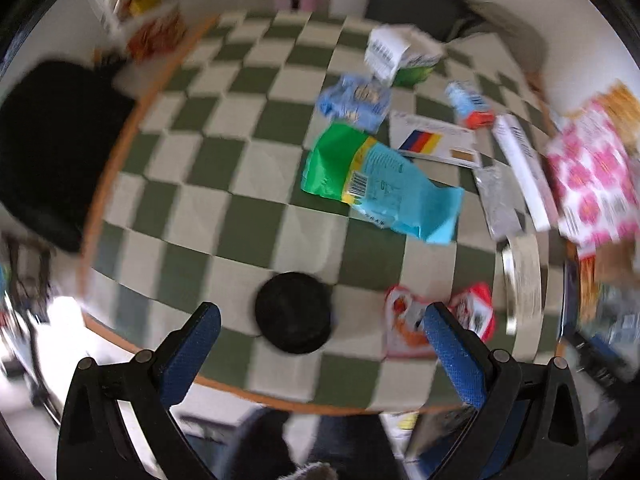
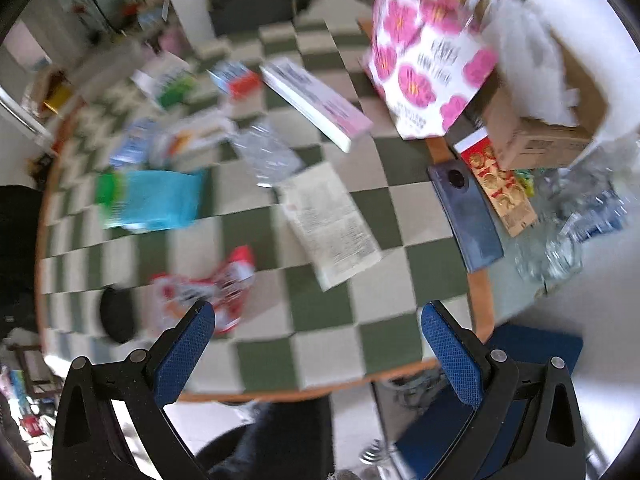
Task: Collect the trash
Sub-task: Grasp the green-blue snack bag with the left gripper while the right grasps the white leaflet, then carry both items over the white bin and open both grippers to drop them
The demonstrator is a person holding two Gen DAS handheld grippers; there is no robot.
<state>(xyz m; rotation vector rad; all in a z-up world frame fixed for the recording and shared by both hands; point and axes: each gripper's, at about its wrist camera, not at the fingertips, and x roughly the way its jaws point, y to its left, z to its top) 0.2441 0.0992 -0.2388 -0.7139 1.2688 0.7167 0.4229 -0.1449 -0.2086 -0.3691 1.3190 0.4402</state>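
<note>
Trash lies scattered on a green-and-white checkered table (image 1: 240, 216). A green and light-blue snack bag (image 1: 380, 184) lies in the middle; it also shows in the right wrist view (image 2: 152, 200). A red and white wrapper (image 1: 436, 320) lies near the front edge, just ahead of my left gripper's right finger; it also shows in the right wrist view (image 2: 208, 288). A blue wrapper (image 1: 356, 100) and a crumpled clear wrapper (image 2: 268, 152) lie farther back. My left gripper (image 1: 320, 320) is open and empty above the front edge. My right gripper (image 2: 316, 320) is open and empty.
A black round object (image 1: 294, 312) sits near the front edge. A printed leaflet (image 2: 332, 220), a white and pink book (image 2: 316, 104), a dark phone (image 2: 468, 216), a pink-flowered bag (image 2: 424, 64) and a cardboard box (image 2: 548, 120) crowd the right side. A black chair back (image 1: 52, 152) stands left.
</note>
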